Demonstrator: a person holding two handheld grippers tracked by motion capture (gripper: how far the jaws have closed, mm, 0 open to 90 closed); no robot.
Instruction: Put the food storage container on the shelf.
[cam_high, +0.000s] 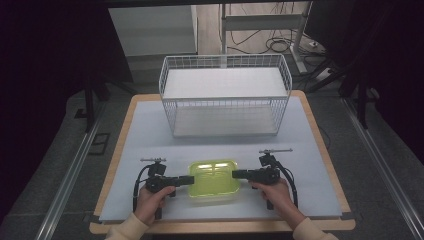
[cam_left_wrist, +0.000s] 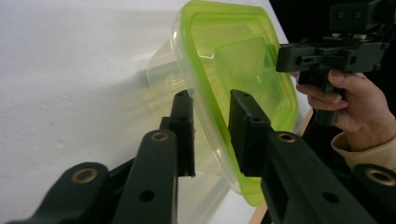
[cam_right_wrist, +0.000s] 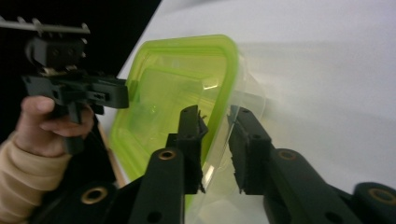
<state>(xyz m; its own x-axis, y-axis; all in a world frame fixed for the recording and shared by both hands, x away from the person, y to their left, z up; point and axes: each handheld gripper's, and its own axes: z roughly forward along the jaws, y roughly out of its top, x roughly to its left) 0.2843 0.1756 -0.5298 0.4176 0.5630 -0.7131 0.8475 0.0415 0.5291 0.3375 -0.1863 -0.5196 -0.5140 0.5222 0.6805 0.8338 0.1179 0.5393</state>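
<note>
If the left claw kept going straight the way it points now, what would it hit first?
Probably the green-lidded container itself: the left claw already straddles its rim, so the side wall comes first. Beyond it lies the right claw on the opposite edge, though depth is unclear.

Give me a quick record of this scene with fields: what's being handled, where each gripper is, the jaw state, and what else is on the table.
handled thing: clear container with green lid, on the table's near part
left gripper: at the container's left edge, lid rim between its jaws
right gripper: at the container's right edge, rim between its jaws
jaw state: both look closed on the rim
other thing: white wire basket, farther back
surface: white table
</note>
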